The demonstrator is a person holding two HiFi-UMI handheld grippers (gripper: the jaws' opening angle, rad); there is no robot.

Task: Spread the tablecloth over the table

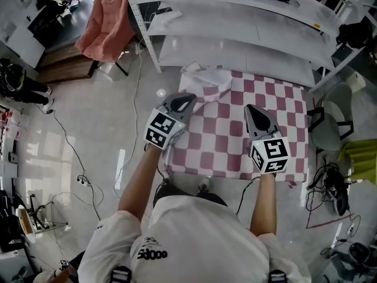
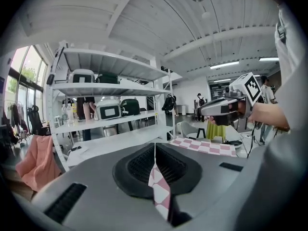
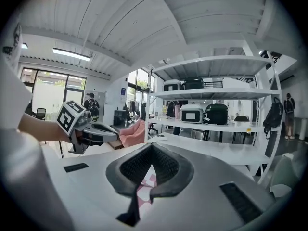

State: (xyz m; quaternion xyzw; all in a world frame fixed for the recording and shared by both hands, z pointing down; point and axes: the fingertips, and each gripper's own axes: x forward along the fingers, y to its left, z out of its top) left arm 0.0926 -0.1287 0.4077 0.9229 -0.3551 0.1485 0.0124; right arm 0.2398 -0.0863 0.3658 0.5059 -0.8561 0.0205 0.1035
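My left gripper [image 2: 155, 148] has its jaws closed on a narrow fold of the tablecloth [image 1: 247, 134], the red-and-white checks running back between the pads. The cloth already lies across the bench and hides its top. So I judge the step now is to keep both grips level and equally taut, draw the near edge out evenly, and let go only once it hangs straight. My right gripper [image 3: 151, 147] is likewise pinched shut, with a bit of pink check showing in the throat behind the tips. Only the head view shows the far-left corner [image 1: 203, 78] bunched and folded back, which will want smoothing. Only the gripper views show the pinches themselves, each with the other gripper alongside.
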